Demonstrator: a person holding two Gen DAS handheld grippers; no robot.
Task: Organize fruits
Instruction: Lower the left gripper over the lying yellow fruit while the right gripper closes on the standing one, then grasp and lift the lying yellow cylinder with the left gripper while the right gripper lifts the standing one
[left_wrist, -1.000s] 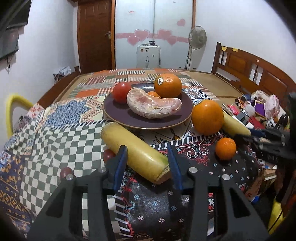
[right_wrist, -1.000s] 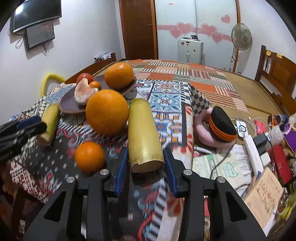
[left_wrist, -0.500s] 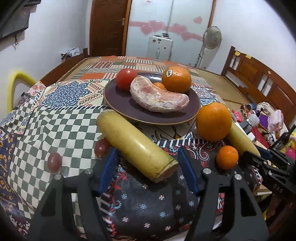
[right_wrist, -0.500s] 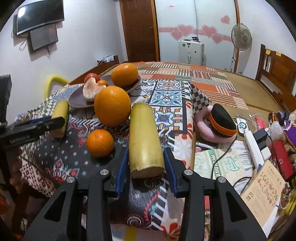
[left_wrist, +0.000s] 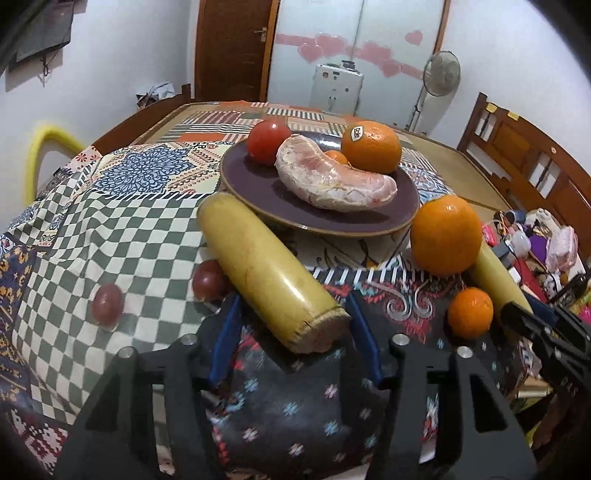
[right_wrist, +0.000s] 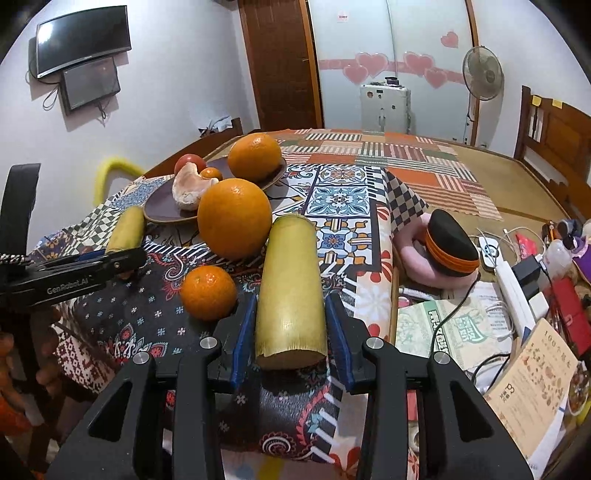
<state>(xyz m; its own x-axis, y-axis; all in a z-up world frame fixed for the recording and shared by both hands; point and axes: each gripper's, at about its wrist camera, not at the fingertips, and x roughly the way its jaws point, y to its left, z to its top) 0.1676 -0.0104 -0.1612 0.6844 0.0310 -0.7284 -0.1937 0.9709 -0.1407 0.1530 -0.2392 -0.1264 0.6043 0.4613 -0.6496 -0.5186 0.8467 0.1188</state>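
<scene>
A dark purple plate (left_wrist: 255, 181) holds a tomato (left_wrist: 267, 140), a peeled pomelo segment (left_wrist: 332, 184), a stickered orange (left_wrist: 371, 147) and a small tangerine. A yellow cut stalk (left_wrist: 258, 258) lies in front of the plate. Its cut end sits between my left gripper (left_wrist: 293, 328) jaws, which are closing, with a gap still at the left pad. My right gripper (right_wrist: 290, 328) is shut on a second yellow stalk (right_wrist: 291, 280). Beside that stalk rest a large orange (right_wrist: 234, 218) and a tangerine (right_wrist: 208, 291). Two small dark red fruits (left_wrist: 107, 304) lie on the checkered cloth.
The patchwork cloth hangs over the near table edge. Right of the stalk lie a pink cushion with a black cap (right_wrist: 443, 251), a power strip (right_wrist: 509, 288), cables, papers and a booklet. A yellow chair back (left_wrist: 48, 147) stands at the left.
The left jaws spread wider around the stalk's end, then narrowed again, and the left view rolled a little. The right gripper kept its hold on the other stalk.
</scene>
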